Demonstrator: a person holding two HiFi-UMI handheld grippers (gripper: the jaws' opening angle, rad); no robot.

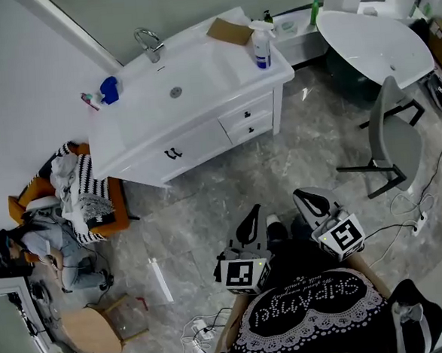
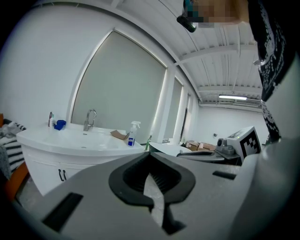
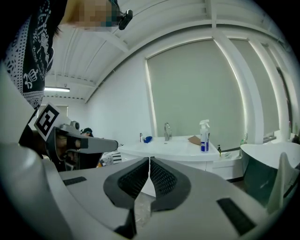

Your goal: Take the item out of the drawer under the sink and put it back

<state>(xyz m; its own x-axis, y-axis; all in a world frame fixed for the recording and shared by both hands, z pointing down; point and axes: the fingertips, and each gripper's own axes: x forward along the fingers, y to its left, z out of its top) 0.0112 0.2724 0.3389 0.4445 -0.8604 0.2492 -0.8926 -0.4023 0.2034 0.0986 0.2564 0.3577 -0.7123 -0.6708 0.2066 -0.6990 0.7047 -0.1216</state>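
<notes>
A white vanity [image 1: 203, 139] with a sink [image 1: 170, 81] stands against the wall, a couple of steps ahead of me. Its two small drawers [image 1: 247, 122] at the right are closed, and so are the doors with dark handles [image 1: 173, 153]. My left gripper [image 1: 252, 210] and right gripper [image 1: 301, 195] hang side by side above the marble floor, well short of the vanity. Both point toward it. The left gripper [image 2: 150, 154] has its tips together with nothing between them. The right gripper [image 3: 149, 159] is likewise shut and empty. The vanity [image 2: 47, 157] [image 3: 178, 151] lies beyond both.
A spray bottle [image 1: 262, 47], a cardboard piece [image 1: 230, 30], a faucet [image 1: 149, 43] and a blue item [image 1: 109, 89] sit on the vanity top. A grey chair [image 1: 395, 133] and white round table [image 1: 374, 40] stand right. An orange seat piled with clothes [image 1: 79, 197] is left.
</notes>
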